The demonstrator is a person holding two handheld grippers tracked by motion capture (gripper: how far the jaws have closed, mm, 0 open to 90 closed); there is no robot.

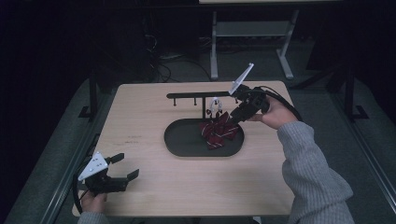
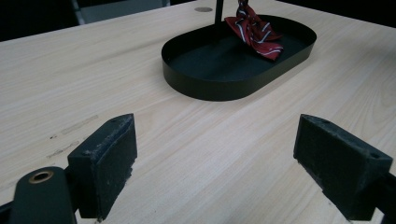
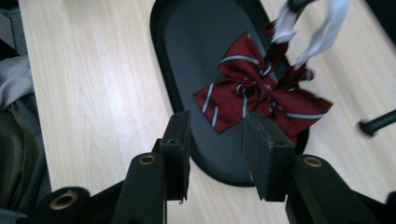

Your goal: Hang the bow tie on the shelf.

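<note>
My right hand-held gripper [image 3: 215, 140] is hovering over the near rim of the black oval tray [image 1: 182, 140], jaws partly spread with nothing between them. The red striped bow tie [image 3: 254, 95] is lying in the tray by the black stand [image 1: 201, 95]. My left hand-held gripper [image 1: 122, 168] is sitting wide open over the pale wood desk [image 1: 140, 112]. The room behind is looking dark.

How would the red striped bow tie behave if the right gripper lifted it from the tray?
The bow tie looks like soft fabric, so probably floppy and light. Its white strap loops upward, so it may snag. Unlikely to roll or break.
</note>
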